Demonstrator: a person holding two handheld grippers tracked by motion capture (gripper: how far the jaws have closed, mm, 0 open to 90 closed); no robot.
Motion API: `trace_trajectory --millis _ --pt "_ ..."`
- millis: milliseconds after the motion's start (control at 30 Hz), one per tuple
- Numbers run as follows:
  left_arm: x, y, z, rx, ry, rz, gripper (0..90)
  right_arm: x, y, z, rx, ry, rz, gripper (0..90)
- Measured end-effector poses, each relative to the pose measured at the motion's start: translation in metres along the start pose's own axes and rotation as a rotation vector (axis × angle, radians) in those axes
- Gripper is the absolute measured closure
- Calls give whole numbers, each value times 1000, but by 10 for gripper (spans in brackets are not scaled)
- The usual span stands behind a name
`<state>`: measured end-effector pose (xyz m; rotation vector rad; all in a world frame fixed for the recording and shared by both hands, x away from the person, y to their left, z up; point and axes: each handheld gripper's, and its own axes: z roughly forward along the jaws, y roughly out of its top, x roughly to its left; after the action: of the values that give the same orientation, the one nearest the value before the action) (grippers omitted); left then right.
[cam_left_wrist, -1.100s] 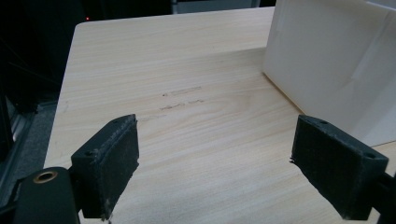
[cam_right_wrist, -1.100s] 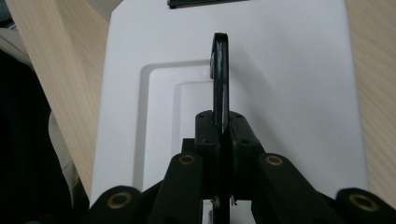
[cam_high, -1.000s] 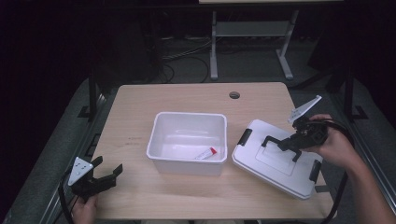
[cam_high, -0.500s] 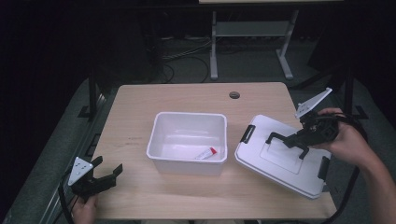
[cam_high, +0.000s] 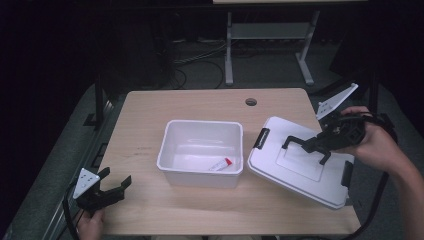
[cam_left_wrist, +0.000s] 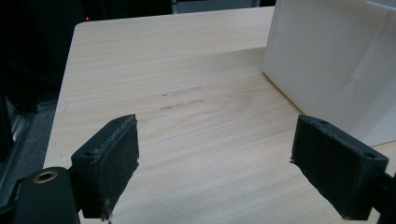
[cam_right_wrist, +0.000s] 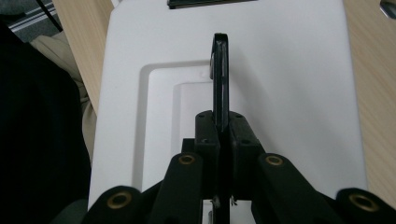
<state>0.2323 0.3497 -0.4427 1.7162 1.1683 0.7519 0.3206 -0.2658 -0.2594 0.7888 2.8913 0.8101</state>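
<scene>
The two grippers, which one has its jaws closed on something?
The right gripper: its jaws clamp the white lid's black handle. The left gripper rests open.

Smooth white plastic lid (cam_high: 300, 172), matt pale wood-grain table (cam_high: 150, 130)

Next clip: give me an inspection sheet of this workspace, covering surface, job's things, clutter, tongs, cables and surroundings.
Surface: light wooden table, faint scuff marks, round hole near the far edge.
Job's things: white lid with black handle and black latches, tilted, right of the open white bin; a small tube with a red cap lies inside the bin.
Clutter: nothing seen.
Tongs: right tongs shut on the lid's handle; left tongs open, holding nothing, at the near left corner.
Cables: a black cable trails from the right tongs; more cables lie on the floor behind.
Surroundings: dark room, metal stand legs beyond the table.
</scene>
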Motion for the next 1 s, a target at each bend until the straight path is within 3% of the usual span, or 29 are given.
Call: trace_trajectory --millis 300,1000 --pt "1 0 0 0 0 -1 141 8 26 0 2 16 -49 844" --pt "1 0 0 2 -1 1 141 20 84 24 9 77 -147 845"
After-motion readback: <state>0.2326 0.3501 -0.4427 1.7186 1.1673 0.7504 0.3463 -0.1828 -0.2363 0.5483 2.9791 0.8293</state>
